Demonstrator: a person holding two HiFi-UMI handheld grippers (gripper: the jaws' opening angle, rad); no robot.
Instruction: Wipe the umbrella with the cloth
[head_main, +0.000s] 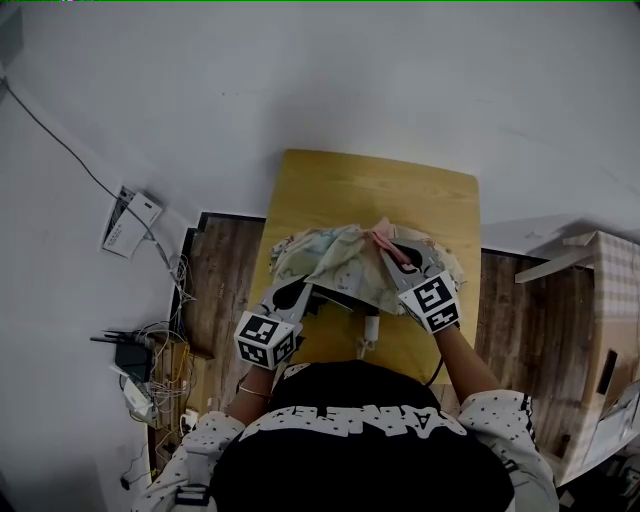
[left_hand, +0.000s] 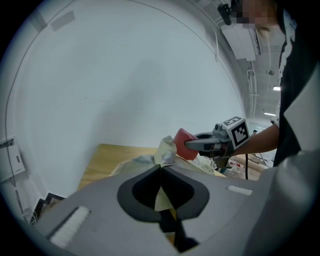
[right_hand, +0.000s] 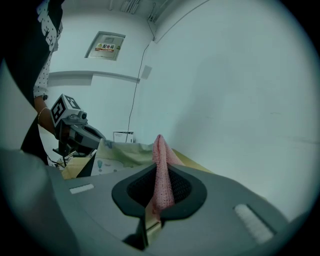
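Two grippers come nearest, one in each of the person's hands. The left gripper (head_main: 298, 292) is clenched on a fold of the umbrella (head_main: 335, 262) at its near left edge, pale fabric pinched between the closed jaws. The right gripper (head_main: 396, 256) is clamped on the pink cloth (head_main: 384, 238), which stands up between its jaws over the umbrella's right side. The umbrella lies crumpled across the middle of the wooden table (head_main: 372, 185). A white wall (head_main: 400, 70) lies beyond.

Left tongs (head_main: 302, 290) and right tongs (head_main: 392, 248) cover part of the umbrella (head_main: 340, 262); the wall sign (right_hand: 106, 46) is unreadable.
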